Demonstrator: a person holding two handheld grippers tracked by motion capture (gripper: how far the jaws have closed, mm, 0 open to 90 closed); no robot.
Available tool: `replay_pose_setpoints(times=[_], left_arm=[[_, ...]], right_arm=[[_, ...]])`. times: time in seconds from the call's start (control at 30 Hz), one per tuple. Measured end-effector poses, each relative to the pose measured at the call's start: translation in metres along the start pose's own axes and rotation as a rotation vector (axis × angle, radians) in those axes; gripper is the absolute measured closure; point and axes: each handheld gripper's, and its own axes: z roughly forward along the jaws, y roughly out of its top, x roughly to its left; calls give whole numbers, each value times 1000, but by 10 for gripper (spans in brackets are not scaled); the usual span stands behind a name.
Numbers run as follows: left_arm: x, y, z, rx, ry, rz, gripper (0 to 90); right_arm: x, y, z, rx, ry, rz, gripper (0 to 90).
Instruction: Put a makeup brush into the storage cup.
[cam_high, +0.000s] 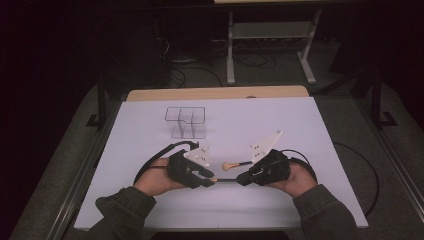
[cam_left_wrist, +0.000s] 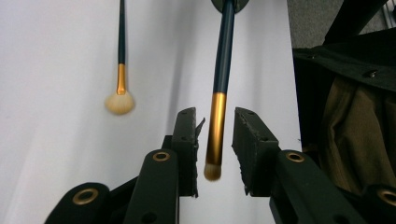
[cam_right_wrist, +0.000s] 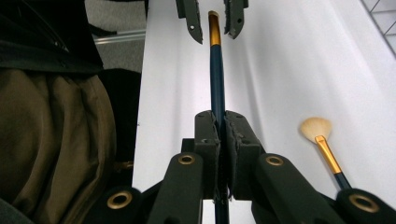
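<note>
Item: slim brush, held level above the table between both hands, its handle clamped in the right gripper, bristle end between the left gripper's parted jaws untouched; hand-over step; next likely into the organiser.

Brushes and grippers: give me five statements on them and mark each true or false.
1. The right gripper is clamped on the handle of the slim brush. True.
2. The left gripper pinches the slim brush's gold end tightly. False: its jaws stand apart on either side of that end, with a gap on each side.
3. The fan brush lies on the white table. True.
4. The fan brush stands in the clear organizer. False: it lies on the table between the two grippers.
5. The slim brush has a dark blue handle with a gold ferrule. True.
</note>
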Motion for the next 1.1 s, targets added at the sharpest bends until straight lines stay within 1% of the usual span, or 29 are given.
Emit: replay_pose_setpoints(times=[0.07, 0.2, 0.3, 0.37, 0.47, 0.53, 0.6, 0.63, 0.77, 0.8, 0.87, 0.9, 1.03, 1.07, 1.1], left_arm=[[0, -1, 0, 4, 0, -2, 717], [1, -1, 0, 6, -4, 0, 759], [1, -1, 0, 11, -15, 4, 805], [1, -1, 0, 17, -25, 13, 814], [1, -2, 1, 31, -39, 33, 827], [1, -1, 2, 43, -47, 41, 831], [0, -1, 2, 41, -46, 40, 834], [-1, -1, 2, 42, -46, 44, 835], [-1, -1, 1, 41, -50, 44, 837], [-1, -1, 0, 42, -50, 45, 838], [-1, 0, -1, 46, -48, 48, 838], [-1, 1, -1, 47, -44, 47, 839], [-2, 1, 0, 53, -42, 51, 839], [-2, 3, 1, 66, -43, 55, 839], [-2, 3, 1, 68, -39, 62, 839]], right_arm=[[0, -2, -1, -14, 3, 8, 836], [0, -3, -1, -20, 0, 7, 836], [1, -2, -1, -21, -4, -4, 837], [1, -2, 0, -20, -1, -13, 836], [2, -2, 2, -13, 5, -20, 836], [1, -2, 3, -3, 10, -35, 836], [1, -2, 3, -2, 12, -34, 836], [1, -1, 4, 2, 21, -29, 834], [1, 0, 6, 13, 17, -40, 826], [1, 0, 6, 17, 26, -37, 823], [1, 2, 8, 26, 20, -39, 774], [0, 4, 8, 33, 13, -32, 763], [0, 9, 10, 41, 15, -38, 750], [0, 15, 13, 61, 19, -47, 745], [0, 17, 14, 67, 20, -50, 745]])
